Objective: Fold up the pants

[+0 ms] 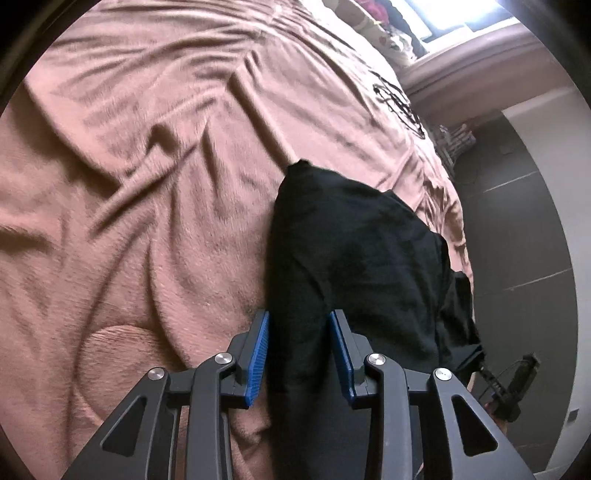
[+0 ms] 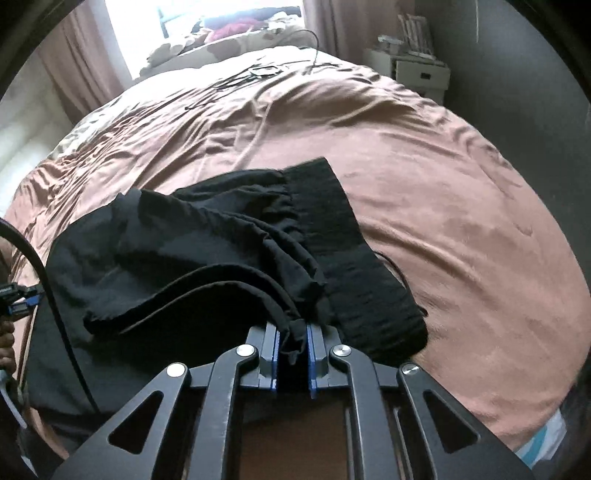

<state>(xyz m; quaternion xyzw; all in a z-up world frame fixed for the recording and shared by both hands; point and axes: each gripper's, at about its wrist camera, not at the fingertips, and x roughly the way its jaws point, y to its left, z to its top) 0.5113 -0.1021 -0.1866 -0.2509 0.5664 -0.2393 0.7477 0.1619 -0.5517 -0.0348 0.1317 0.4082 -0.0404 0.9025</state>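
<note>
Black pants (image 1: 351, 240) lie bunched on a pinkish-brown blanket (image 1: 147, 147), close to the bed's right-hand edge. In the left wrist view, my left gripper (image 1: 299, 314) is shut on a thick fold of the pants, and the black cloth fills the gap between its blue pads (image 1: 258, 350). In the right wrist view the pants (image 2: 203, 240) spread out crumpled, with the ribbed waistband (image 2: 325, 206) to the right. My right gripper (image 2: 291, 328) is shut on a gathered edge of the pants, its pads nearly together. The left gripper's blue tip (image 2: 22, 295) shows at the left edge.
The blanket (image 2: 443, 184) covers the whole bed in loose wrinkles. Black cables (image 2: 258, 74) lie at the far end near a bright window (image 2: 207, 22). A white bedside cabinet (image 2: 417, 70) stands at the far right corner. Dark floor (image 1: 517, 221) runs beside the bed edge.
</note>
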